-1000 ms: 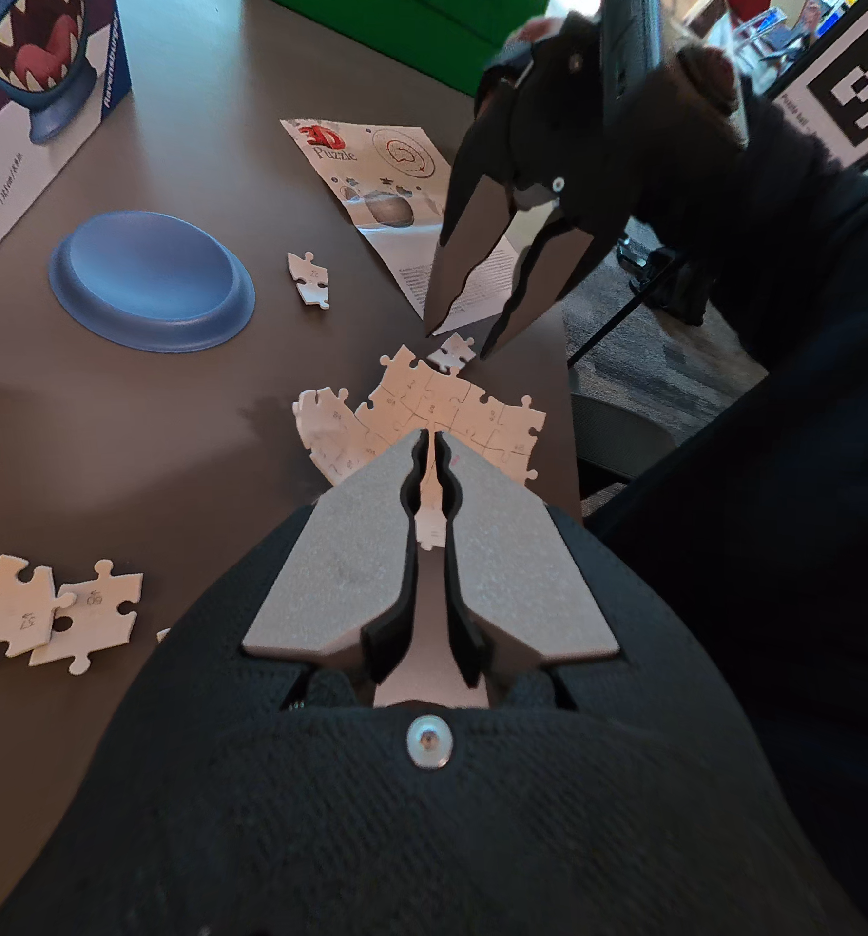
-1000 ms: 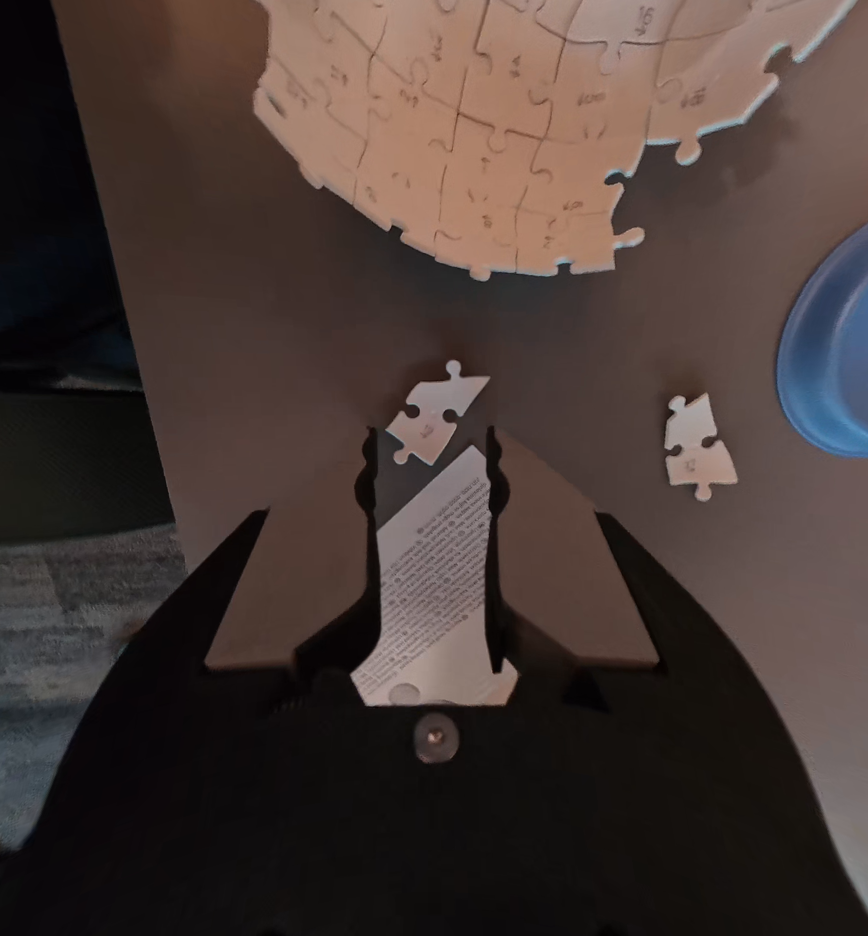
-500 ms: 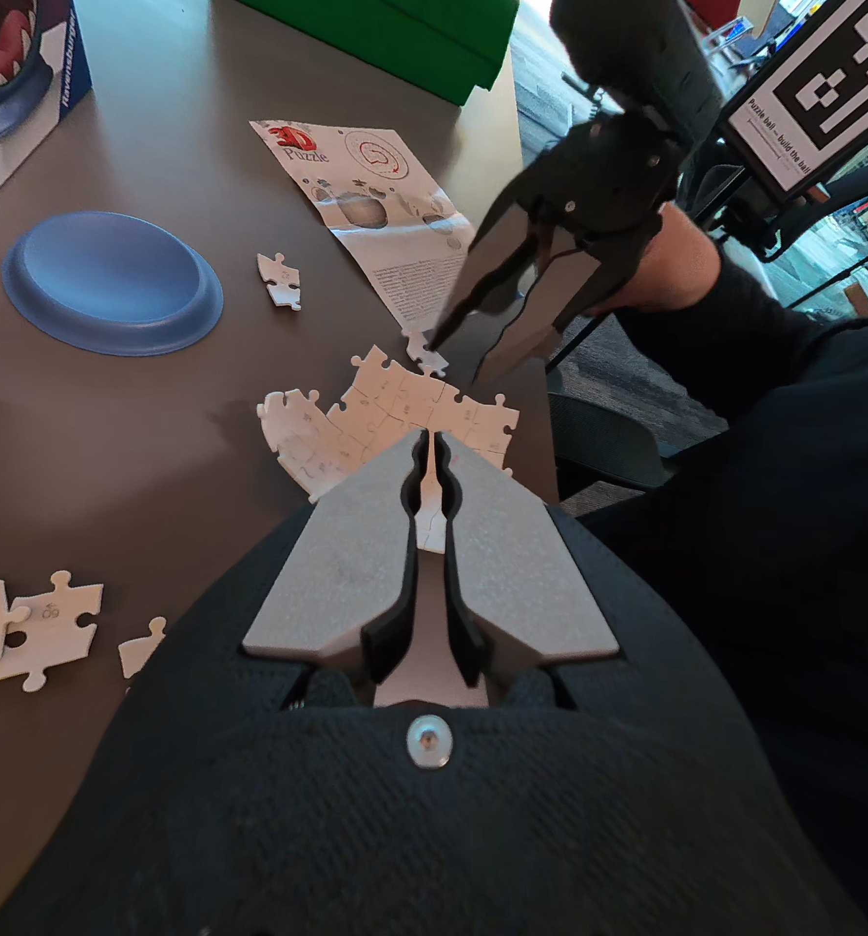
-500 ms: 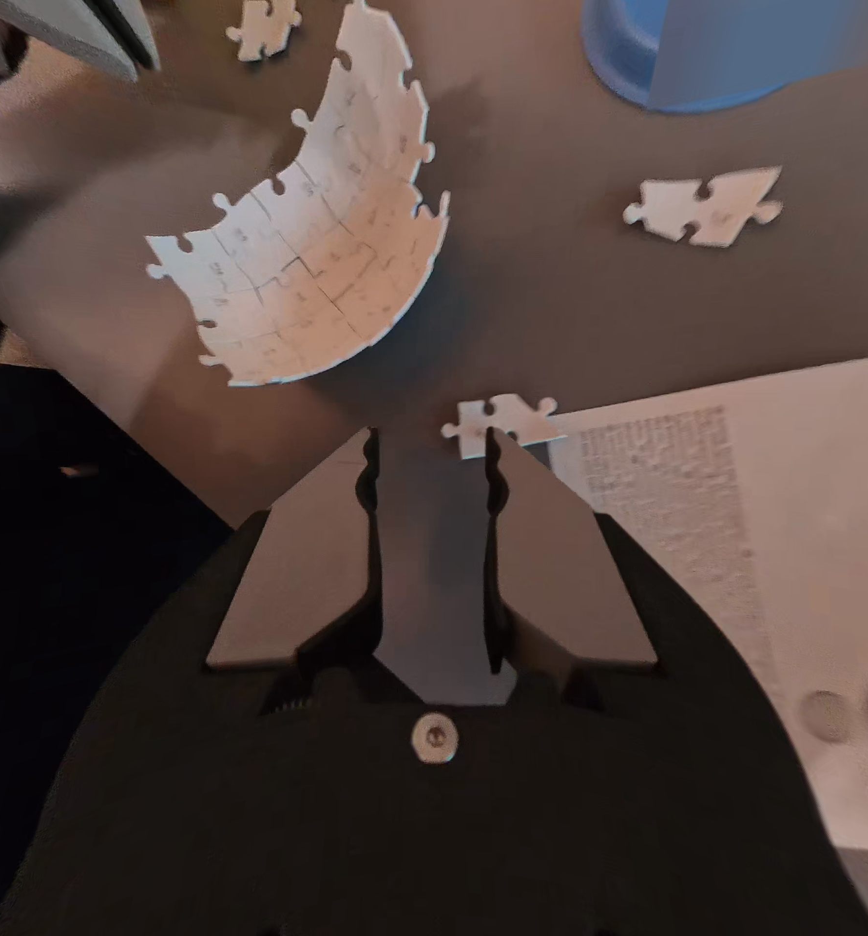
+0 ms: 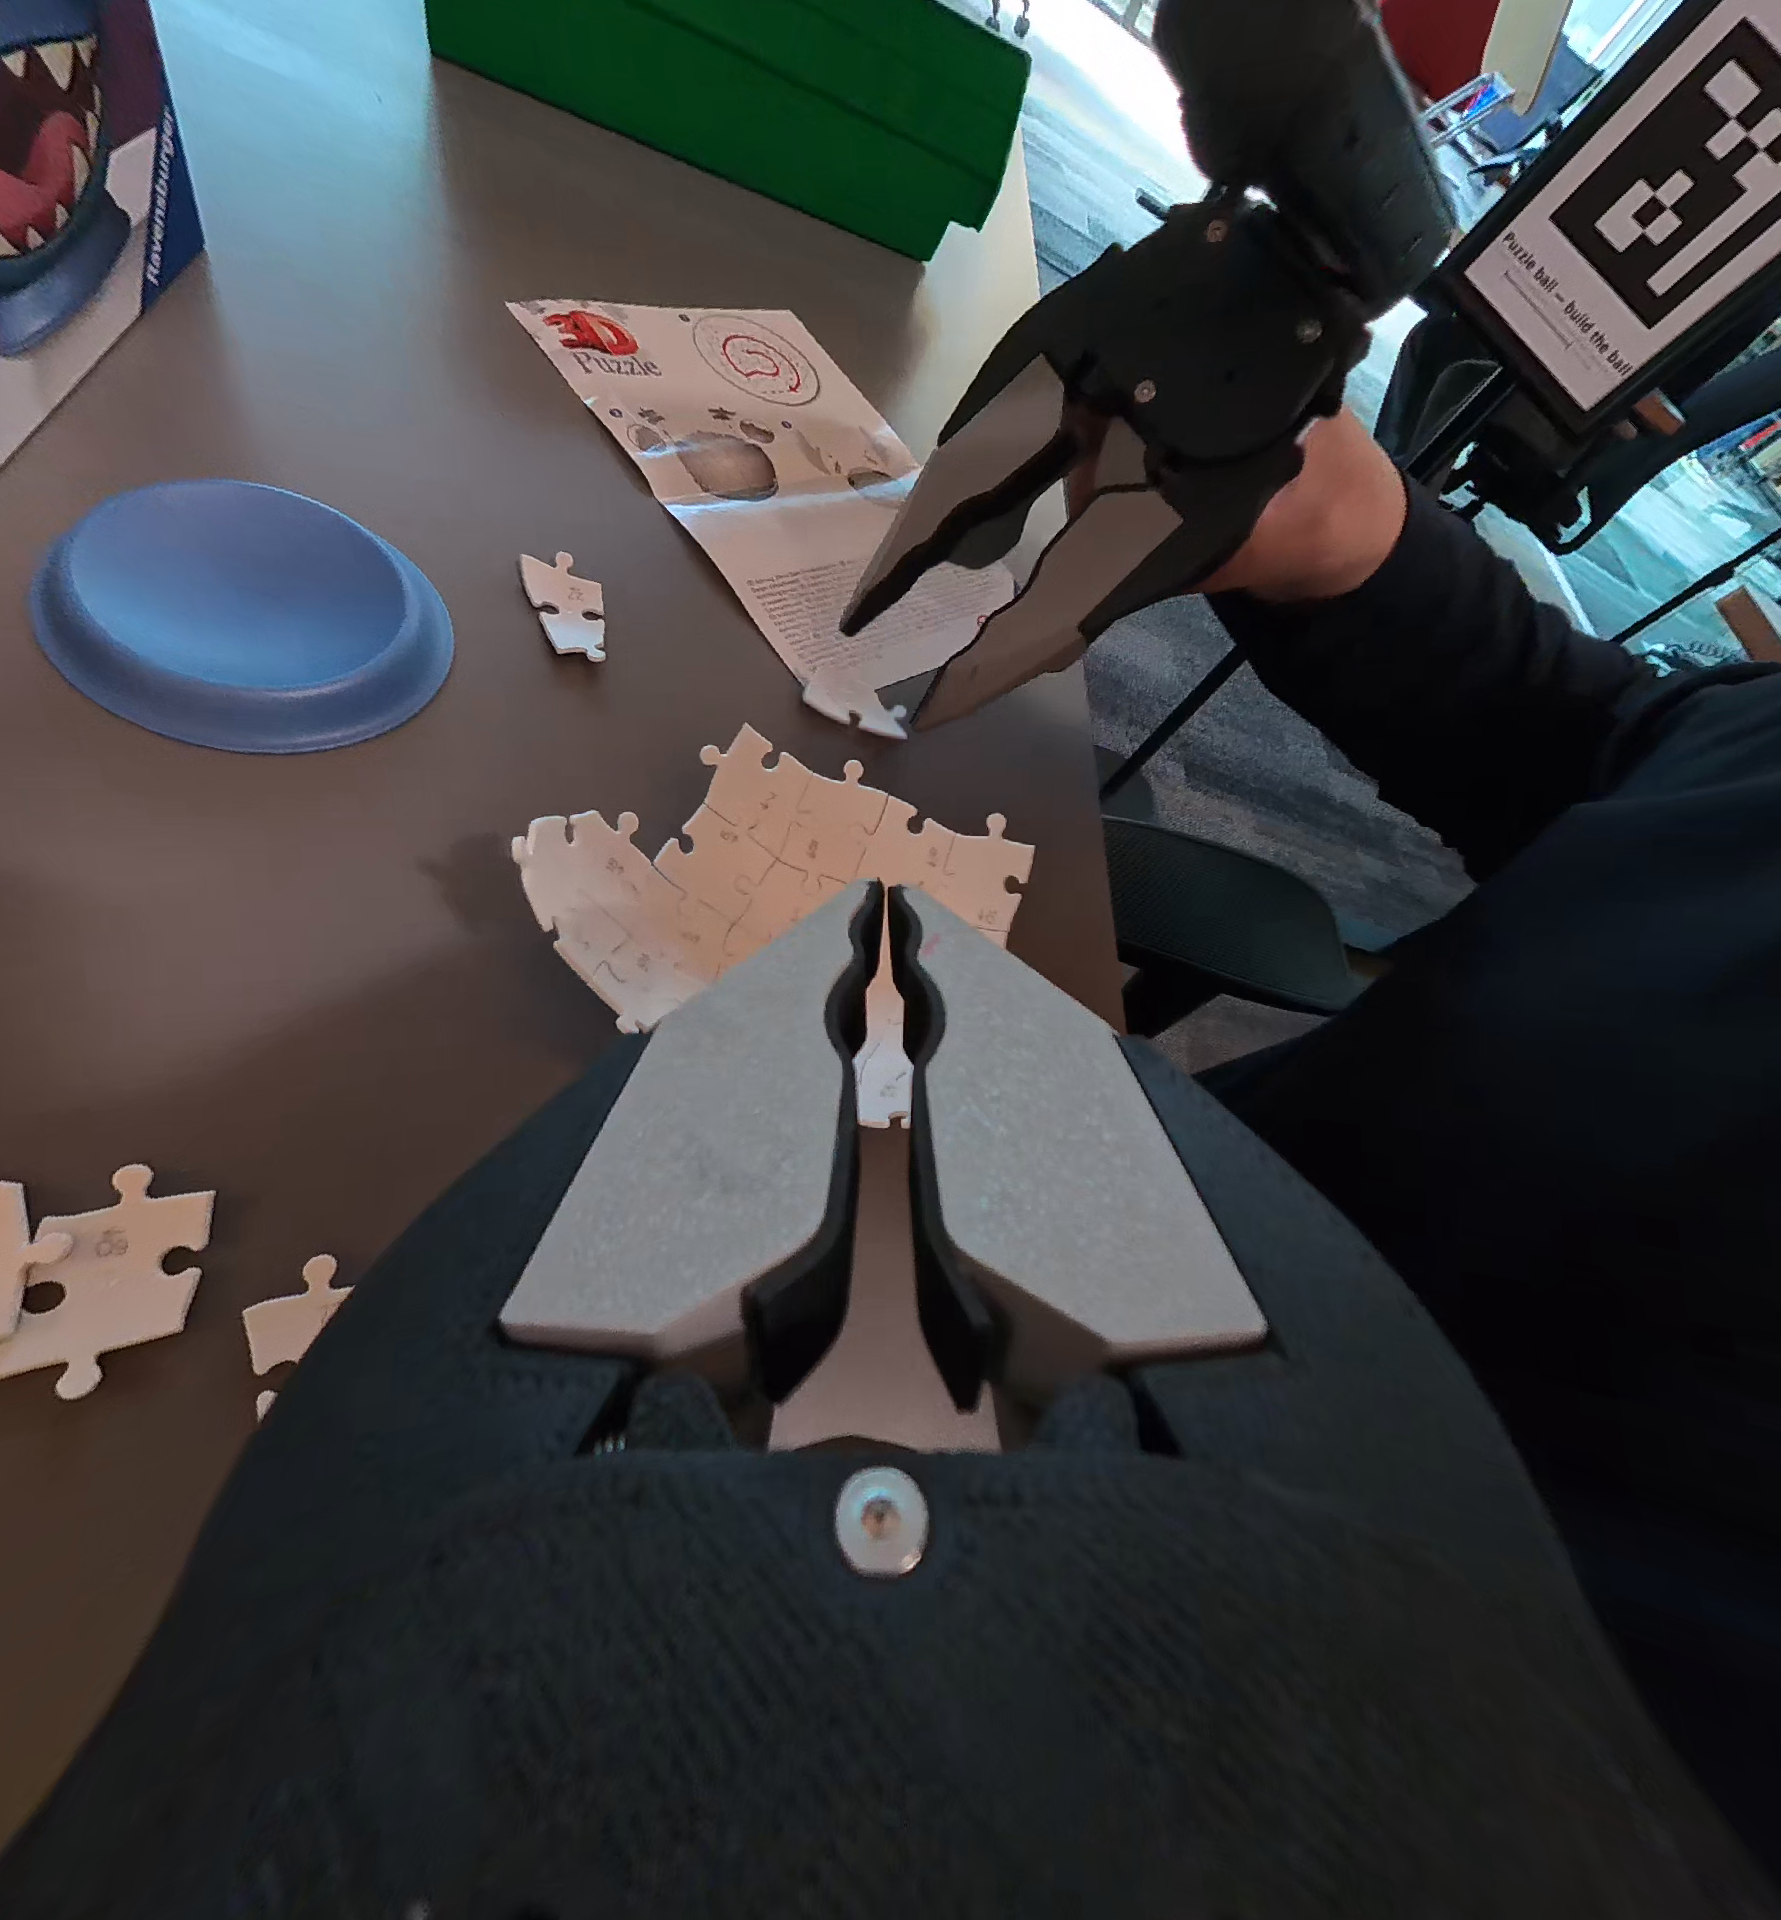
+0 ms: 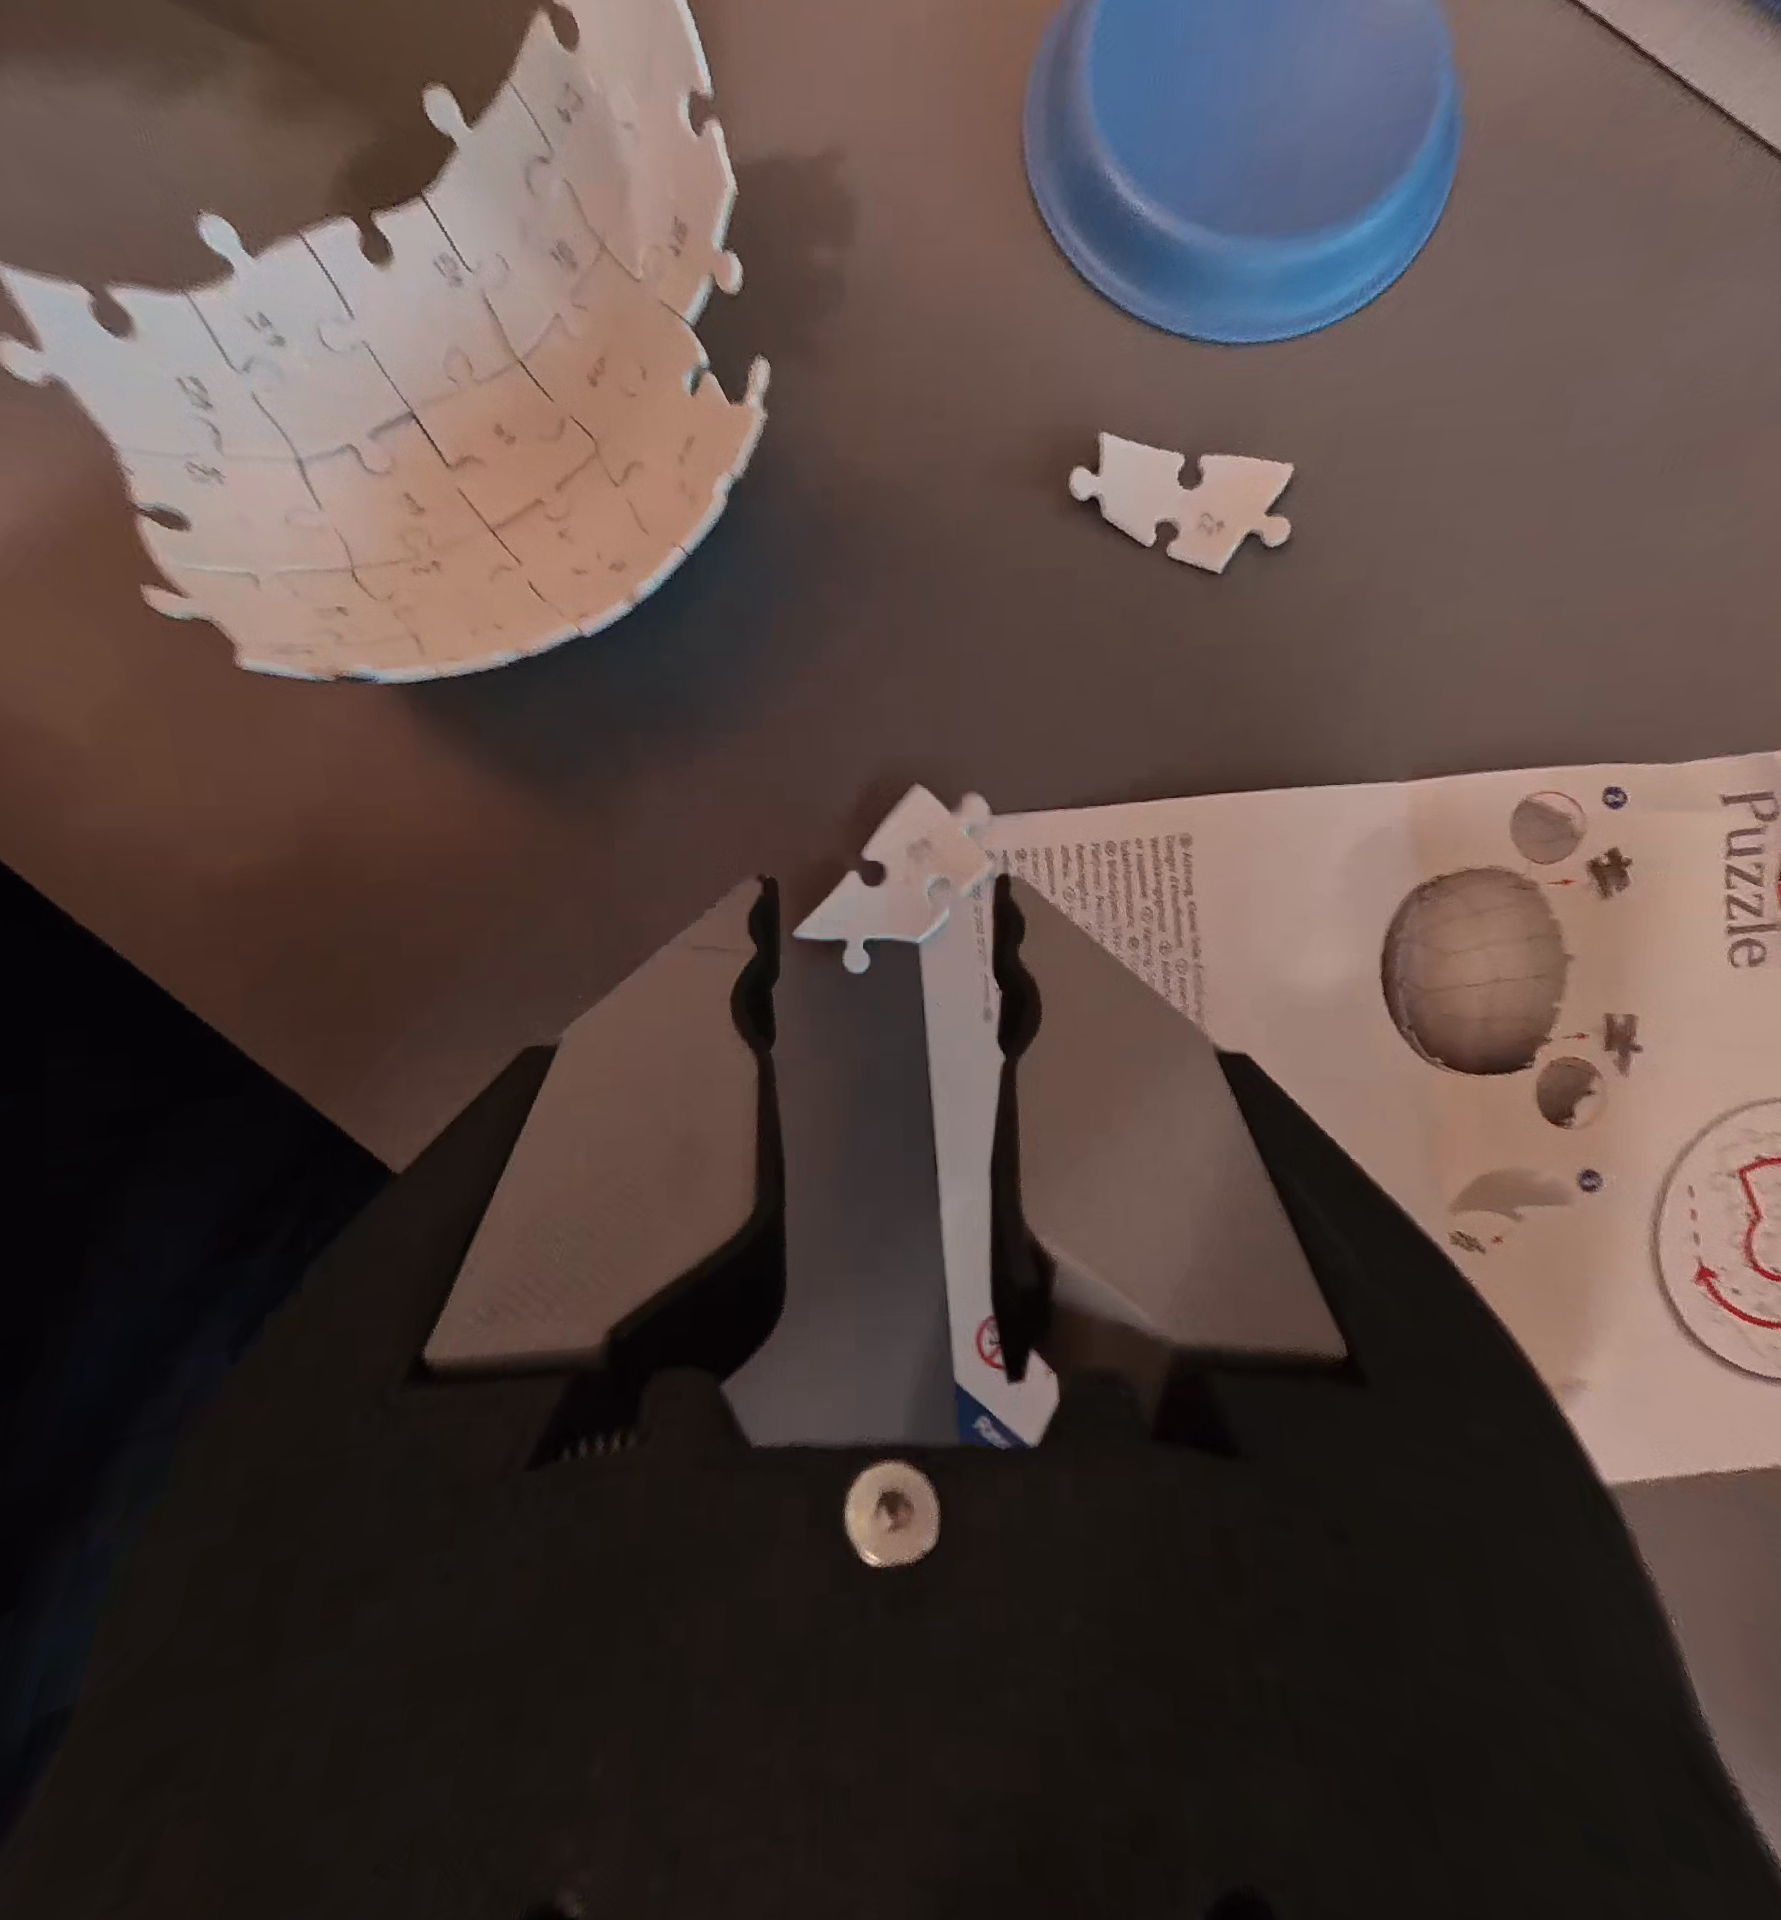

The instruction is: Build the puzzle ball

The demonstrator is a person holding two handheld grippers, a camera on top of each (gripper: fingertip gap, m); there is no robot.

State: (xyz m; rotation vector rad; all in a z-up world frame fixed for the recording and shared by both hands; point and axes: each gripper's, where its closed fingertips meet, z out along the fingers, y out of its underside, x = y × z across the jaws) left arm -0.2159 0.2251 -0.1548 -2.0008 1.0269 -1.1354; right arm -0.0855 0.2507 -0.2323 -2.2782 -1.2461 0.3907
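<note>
Left wrist view: left gripper (image 5: 886, 902) fingers pressed together on the near edge of the curved puzzle shell (image 5: 792, 883), a partly joined bowl of white pcs at frame centre on the dark table (image 5: 242, 935). Right gripper (image 5: 881, 675) comes in from approx 2 o'clock, held by a hand (image 5: 1322, 520) in a dark sleeve; fingers spread, tips down at the loose piece (image 5: 850, 704), which lies at the corner of the instruction sheet (image 5: 761, 436). Can't tell if the tips touch it. Blue stand (image 5: 242, 623) at 10 o'clock, well apart from shell. Two-pc joined bit (image 5: 566, 613) between stand and sheet. More loose pcs (image 5: 65, 1268) at 8 o'clock, frame edge. Puzzle box (image 5: 34, 239) at 11, green box (image 5: 761, 104) at 12. Right wrist view: right gripper (image 6: 881, 894) spread wide, the loose piece (image 6: 901, 888) sits between the fingertips, nearer the right-side one, overlapping the sheet (image 6: 1385, 1039) corner. Shell (image 6: 398, 436) at 11 o'clock, apart from gripper. Stand (image 6: 1239, 177) at 1, joined bit (image 6: 1182, 509) just below it.
</note>
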